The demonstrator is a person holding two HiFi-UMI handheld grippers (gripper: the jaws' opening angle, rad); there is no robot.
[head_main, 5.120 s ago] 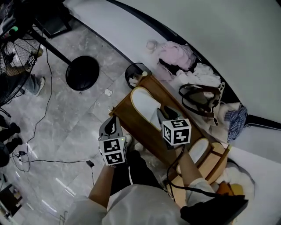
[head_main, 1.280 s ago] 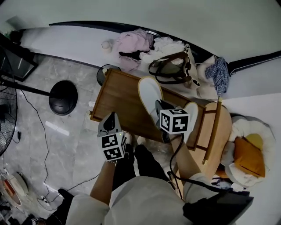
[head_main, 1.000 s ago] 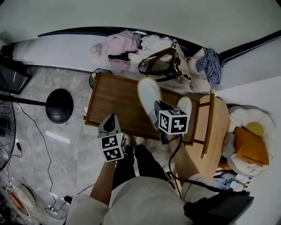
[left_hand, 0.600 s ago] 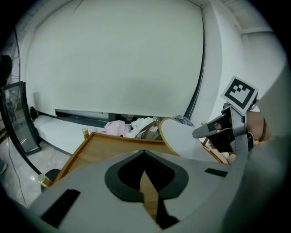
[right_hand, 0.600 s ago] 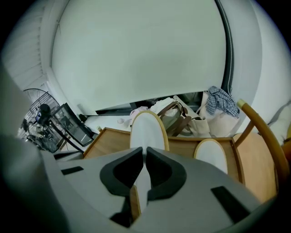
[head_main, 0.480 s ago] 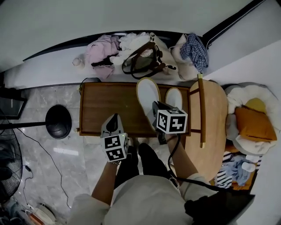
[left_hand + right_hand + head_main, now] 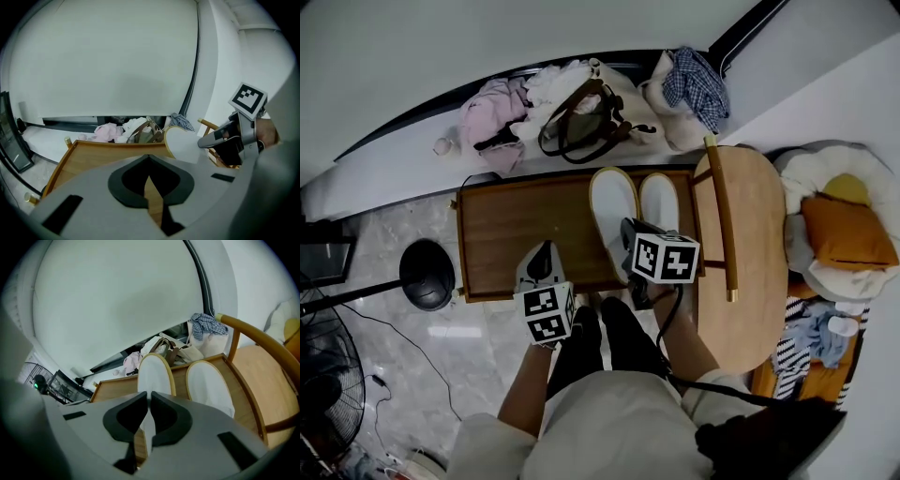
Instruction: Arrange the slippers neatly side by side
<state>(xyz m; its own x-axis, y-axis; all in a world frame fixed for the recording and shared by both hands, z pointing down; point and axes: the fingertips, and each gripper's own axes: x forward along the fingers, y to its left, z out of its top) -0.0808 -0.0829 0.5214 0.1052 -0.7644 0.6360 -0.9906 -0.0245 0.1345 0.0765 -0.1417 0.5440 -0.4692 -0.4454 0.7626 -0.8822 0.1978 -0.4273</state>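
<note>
My right gripper point(image 7: 632, 234) covers the near end of the first slipper point(image 7: 612, 195); the second slipper point(image 7: 659, 199) lies just beside it at 3 o'clock on the table point(image 7: 516, 230).

slipper point(image 7: 612, 202) heel behind right hand-held gripper point(image 7: 630, 231), fan point(image 7: 321, 370) cropped

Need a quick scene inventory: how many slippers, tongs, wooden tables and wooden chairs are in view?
Slippers: 2
Tongs: 2
Wooden table: 1
Wooden chair: 1
Total: 6
</note>
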